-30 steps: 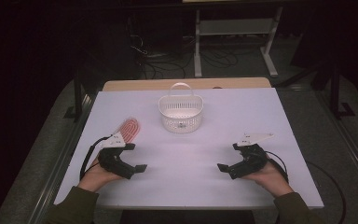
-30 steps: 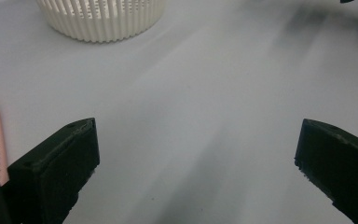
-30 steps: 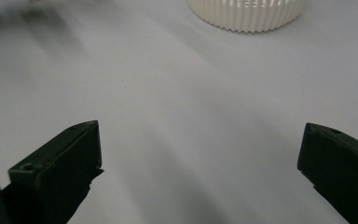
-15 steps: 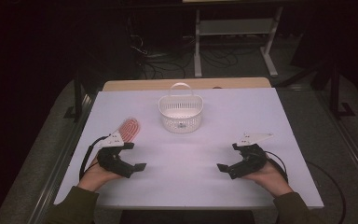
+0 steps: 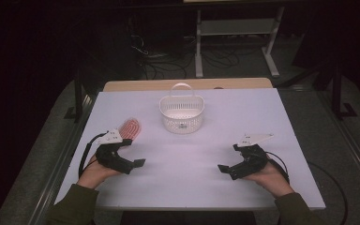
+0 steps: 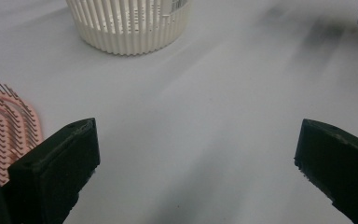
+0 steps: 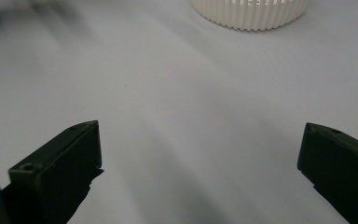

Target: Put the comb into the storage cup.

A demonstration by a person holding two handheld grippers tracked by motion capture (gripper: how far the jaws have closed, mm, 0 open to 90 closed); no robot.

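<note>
Pink plastic hairbrush (image 5: 131, 128) lies bristles-up on the white tabletop (image 5: 201, 159), left side, just beyond the left tongs (image 5: 133, 164) and nothing gripping it. The left gripper view has the brush (image 6: 2, 133) right beside its left jaw. White slatted basket (image 5: 181, 112) sits at centre far, handle up; looks empty from here, so I'd judge the job is brush into basket and nothing's done yet: grasp, carry and drop all remain. Left tongs spread wide, holding nothing. Right tongs (image 5: 225, 169) spread wide too, idle on the near right, well apart from the brush. Room: broad bare tabletop between the two hands and up to the basket (image 7: 249, 11), no clutter on the path. Brush is near the tabletop's left edge, so a careless nudge leftward could push it off; approach from the right or from above looks safer. Basket has open space all round it.
</note>
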